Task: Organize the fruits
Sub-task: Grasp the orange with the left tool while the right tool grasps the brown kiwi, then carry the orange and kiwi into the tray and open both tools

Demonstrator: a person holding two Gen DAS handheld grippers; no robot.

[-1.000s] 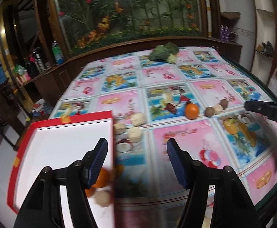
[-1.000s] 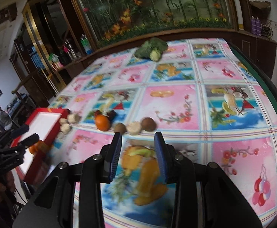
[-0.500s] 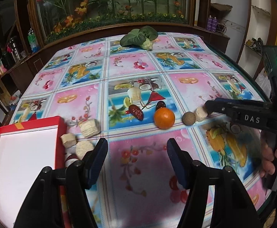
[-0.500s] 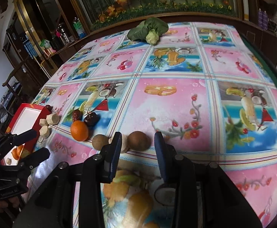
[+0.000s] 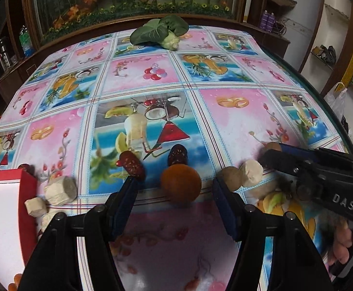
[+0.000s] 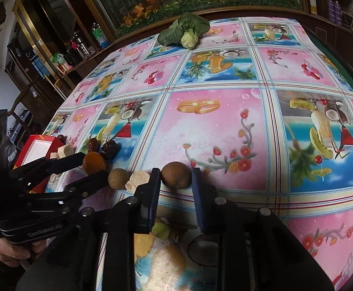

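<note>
Reaching down over a bright fruit-print tablecloth (image 5: 237, 121), a person's two handheld grippers work a row of small produce near the table's front edge. The left gripper (image 5: 174, 194) hangs with its jaws well apart on either side of an orange (image 5: 180, 183), its pads clear of the fruit. The right gripper (image 6: 175, 189) — jaws closing — brackets a round brown fruit (image 6: 176, 175); whether its pads yet press the skin cannot be told.

Between the two targets lie a smaller tan fruit (image 6: 118, 179) and a pale chunk (image 6: 137, 180), side by side. Two dark red dates (image 5: 131, 165) sit just beyond the orange. Farther left, several pale cut pieces (image 5: 60, 190) cluster against the corner of a red-rimmed white box (image 5: 27, 194).

At the far end of the table rests a leafy green vegetable (image 5: 159, 32) — well apart from the rest.
</note>
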